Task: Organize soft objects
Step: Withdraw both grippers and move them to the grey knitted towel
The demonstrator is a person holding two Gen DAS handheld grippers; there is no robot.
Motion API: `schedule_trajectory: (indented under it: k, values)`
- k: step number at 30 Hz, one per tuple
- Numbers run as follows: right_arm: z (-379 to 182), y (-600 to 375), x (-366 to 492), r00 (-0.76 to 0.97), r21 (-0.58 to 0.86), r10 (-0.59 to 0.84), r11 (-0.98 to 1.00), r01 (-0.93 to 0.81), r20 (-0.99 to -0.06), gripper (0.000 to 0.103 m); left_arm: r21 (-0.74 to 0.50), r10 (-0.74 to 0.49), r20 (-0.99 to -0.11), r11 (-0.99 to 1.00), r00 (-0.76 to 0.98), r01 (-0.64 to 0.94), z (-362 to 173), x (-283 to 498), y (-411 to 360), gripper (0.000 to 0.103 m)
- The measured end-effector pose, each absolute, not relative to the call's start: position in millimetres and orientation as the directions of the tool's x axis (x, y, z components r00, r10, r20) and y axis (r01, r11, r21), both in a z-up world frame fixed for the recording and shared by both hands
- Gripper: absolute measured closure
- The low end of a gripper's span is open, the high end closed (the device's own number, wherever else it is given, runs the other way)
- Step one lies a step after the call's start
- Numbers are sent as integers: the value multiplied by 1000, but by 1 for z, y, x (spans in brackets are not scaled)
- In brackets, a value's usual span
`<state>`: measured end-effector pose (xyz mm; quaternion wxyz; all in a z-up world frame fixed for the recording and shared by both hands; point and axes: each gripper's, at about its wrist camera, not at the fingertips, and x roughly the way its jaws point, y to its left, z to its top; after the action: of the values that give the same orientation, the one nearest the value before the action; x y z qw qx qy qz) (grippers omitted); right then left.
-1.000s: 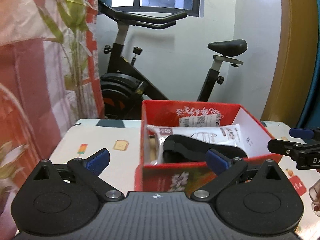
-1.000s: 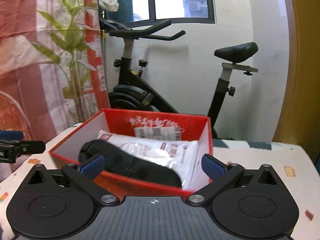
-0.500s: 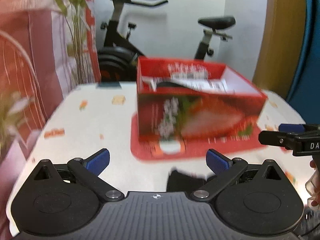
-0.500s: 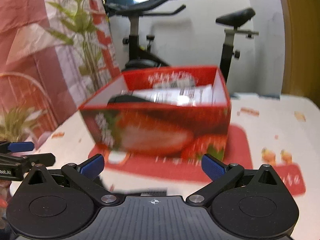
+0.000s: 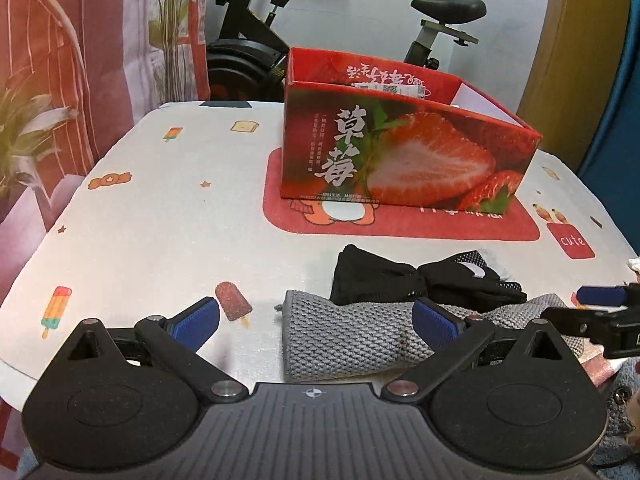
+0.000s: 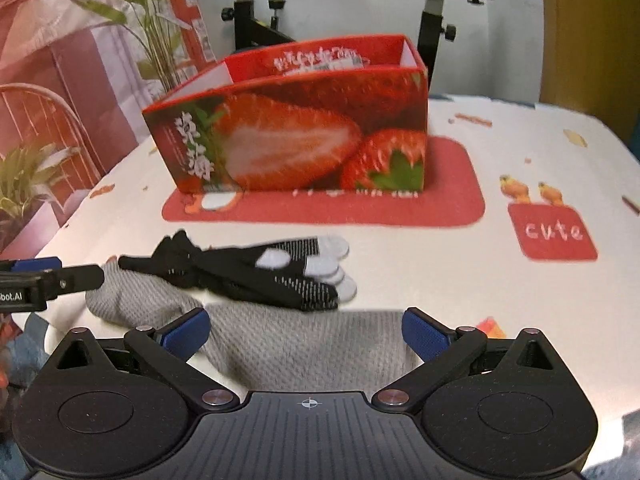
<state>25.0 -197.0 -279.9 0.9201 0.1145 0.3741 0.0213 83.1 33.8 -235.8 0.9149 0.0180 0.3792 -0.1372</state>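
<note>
A grey knitted cloth (image 5: pixel 352 332) (image 6: pixel 304 344) lies at the table's near edge. Black gloves with white fingertips (image 5: pixel 424 280) (image 6: pixel 260 272) lie just behind it, partly on it. A red strawberry box (image 5: pixel 400 148) (image 6: pixel 296 128) stands farther back on a red mat; a white packet shows over its rim. My left gripper (image 5: pixel 316 324) is open and empty, low over the left part of the grey cloth. My right gripper (image 6: pixel 306 330) is open and empty over the cloth's right part. Each gripper's tip shows at the edge of the other's view.
The table has a white patterned cloth (image 5: pixel 152 216) with a red "cute" patch (image 6: pixel 554 232). An exercise bike (image 5: pixel 256 40) stands behind the table. A plant (image 6: pixel 156 28) and a red chair (image 6: pixel 44 120) are at the left.
Both grippers have pulled back from above the box and dropped low toward the near table edge. The grey cloth and gloves have come into view. Both stay open.
</note>
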Motion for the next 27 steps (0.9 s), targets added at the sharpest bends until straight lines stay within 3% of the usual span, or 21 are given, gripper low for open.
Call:
schedule_trajectory:
  k: [3, 8, 13, 27]
  values:
    - [-289, -199, 25, 697, 254, 150, 966, 48, -702, 15, -71, -245, -701, 959, 670, 275, -238, 83, 29, 0]
    - [-306, -198, 34, 654, 254, 152, 965, 64, -741, 21, -75, -247, -715, 957, 653, 280, -246, 85, 26, 0]
    - [-309, -194, 40, 664, 224, 137, 974, 46, -735, 35, -88, -243, -708, 962, 663, 259, -246, 86, 29, 0]
    - [-313, -187, 62, 687, 203, 130, 979, 26, -715, 40, -72, -229, -715, 964, 661, 256, -248, 86, 25, 0]
